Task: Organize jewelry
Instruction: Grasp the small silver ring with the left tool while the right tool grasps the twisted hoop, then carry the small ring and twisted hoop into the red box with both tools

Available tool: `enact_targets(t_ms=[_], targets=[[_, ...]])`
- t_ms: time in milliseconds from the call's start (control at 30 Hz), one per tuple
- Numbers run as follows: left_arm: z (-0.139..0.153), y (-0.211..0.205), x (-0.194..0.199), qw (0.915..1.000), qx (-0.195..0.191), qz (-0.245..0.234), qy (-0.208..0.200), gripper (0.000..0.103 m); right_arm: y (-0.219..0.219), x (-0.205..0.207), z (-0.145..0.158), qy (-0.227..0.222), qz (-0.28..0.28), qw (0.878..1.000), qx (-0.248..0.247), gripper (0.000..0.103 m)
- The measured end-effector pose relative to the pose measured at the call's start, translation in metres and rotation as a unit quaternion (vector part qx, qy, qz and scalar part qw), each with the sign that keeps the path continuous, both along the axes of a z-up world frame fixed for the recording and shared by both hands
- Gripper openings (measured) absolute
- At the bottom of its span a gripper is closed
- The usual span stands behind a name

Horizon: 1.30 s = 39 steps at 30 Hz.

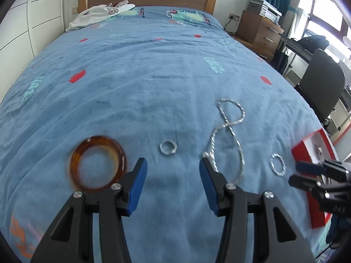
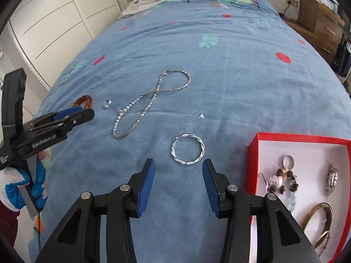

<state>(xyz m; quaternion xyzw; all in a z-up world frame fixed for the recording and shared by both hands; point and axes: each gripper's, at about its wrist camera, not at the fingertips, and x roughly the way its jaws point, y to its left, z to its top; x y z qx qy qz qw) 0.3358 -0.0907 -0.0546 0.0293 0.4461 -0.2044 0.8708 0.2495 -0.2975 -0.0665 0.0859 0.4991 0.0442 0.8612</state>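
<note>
Blue bedspread [image 1: 153,87] holds amber bangle [image 1: 98,163], small ring [image 1: 168,147], chain necklace [image 1: 228,131], twisted hoop [image 2: 188,150]. Left gripper [image 1: 173,168], right gripper [image 2: 178,168]: jaws apart, empty. Red box [image 2: 285,137] near right.

Bangle [image 1: 98,163] left of ring [image 1: 168,147], chain [image 1: 228,135] right, hoop [image 2: 188,150] beside box [image 2: 254,151], seemingly apart

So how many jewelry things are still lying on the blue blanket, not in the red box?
4: amber bangle far left, small silver ring beside it, silver chain in the middle, twisted hoop nearest the box.
</note>
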Motion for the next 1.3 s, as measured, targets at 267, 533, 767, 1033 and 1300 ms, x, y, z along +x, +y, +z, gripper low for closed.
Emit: enact_targets(t_ms=[267,533,767,1033,1300], targets=[[-0.027,-0.013,0.026,0.9995,0.029,0.004,0.013,0.034,-0.003,0.020,-0.017,0.017,-0.003,1.000,-0.001,0.045],[-0.035,-0.016,0.027,0.9992,0.039,0.000,0.000,0.019,0.008,0.032,-0.030,0.027,0.011,0.999,-0.013,0.039],[-0.031,-0.015,0.022,0.9992,0.040,-0.001,-0.010,0.019,0.012,0.036,-0.032,0.020,0.020,1.000,-0.015,0.027],[-0.019,-0.011,0.012,0.9990,0.042,-0.001,-0.016,0.019,0.019,0.030,-0.025,0.006,0.030,0.999,-0.008,0.004],[0.002,-0.001,-0.001,0.9998,0.014,0.001,-0.012,0.019,0.020,0.011,0.001,-0.027,0.036,0.999,0.020,0.004]])
